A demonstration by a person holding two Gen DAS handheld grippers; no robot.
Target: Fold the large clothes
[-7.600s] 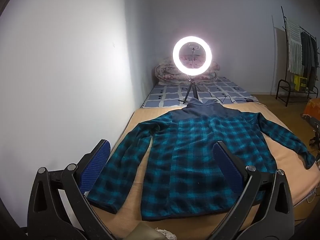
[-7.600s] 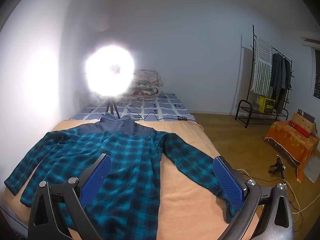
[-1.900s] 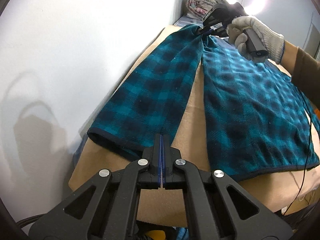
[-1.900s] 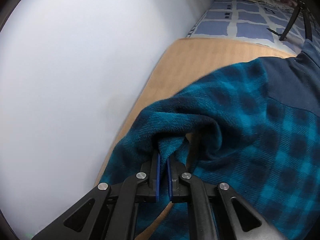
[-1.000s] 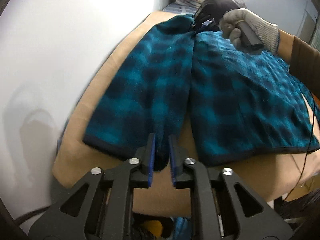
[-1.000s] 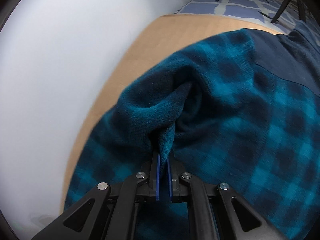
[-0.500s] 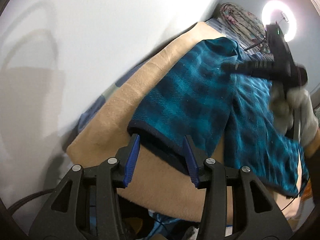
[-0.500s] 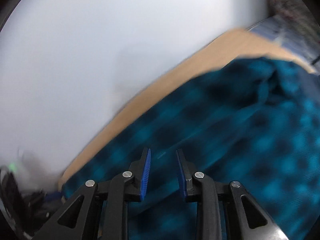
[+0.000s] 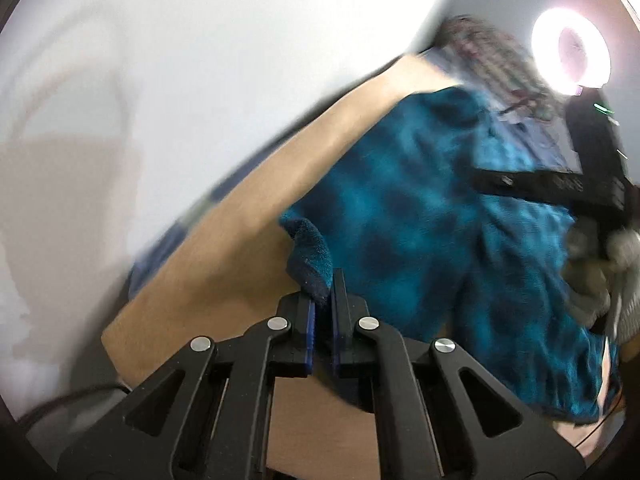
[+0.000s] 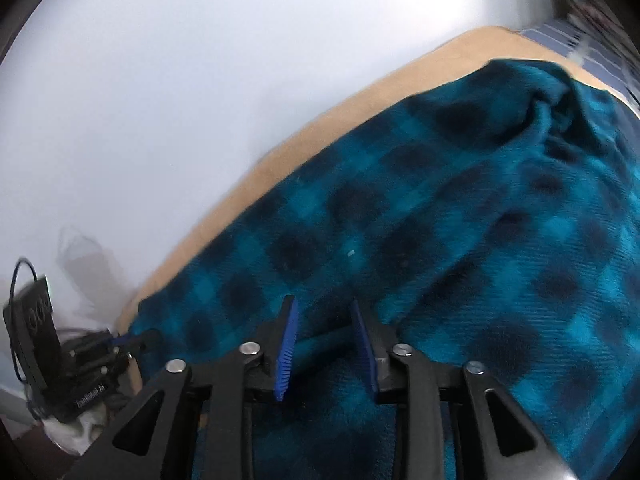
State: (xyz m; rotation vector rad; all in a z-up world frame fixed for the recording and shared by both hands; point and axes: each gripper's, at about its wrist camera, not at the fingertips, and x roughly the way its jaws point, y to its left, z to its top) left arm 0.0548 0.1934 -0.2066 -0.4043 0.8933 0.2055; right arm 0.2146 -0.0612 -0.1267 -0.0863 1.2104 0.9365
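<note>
A teal and black plaid shirt (image 9: 420, 216) lies spread on a tan blanket (image 9: 248, 248) over the bed. My left gripper (image 9: 324, 300) is shut on the dark-edged cuff (image 9: 314, 268) of the sleeve near the bed's front edge, and the cuff stands up from the pads. My right gripper (image 10: 323, 302) hovers over the same sleeve (image 10: 400, 208) farther along; its jaws are opening, with a low ridge of cloth between them and the pads not pressing on it. A gloved hand (image 9: 596, 292) holds that gripper. The left gripper (image 10: 128, 344) also shows at the lower left of the right wrist view.
A white wall (image 10: 200, 100) runs close along the bed's left side. A lit ring light (image 9: 572, 56) and a folded quilt (image 9: 492, 52) stand at the far end of the bed. The blanket's front edge drops off just below the left gripper.
The left gripper, open around the cuff half a second ago, has shut on it. The right gripper let go of the shoulder fold, moved down the sleeve, and its jaws widened.
</note>
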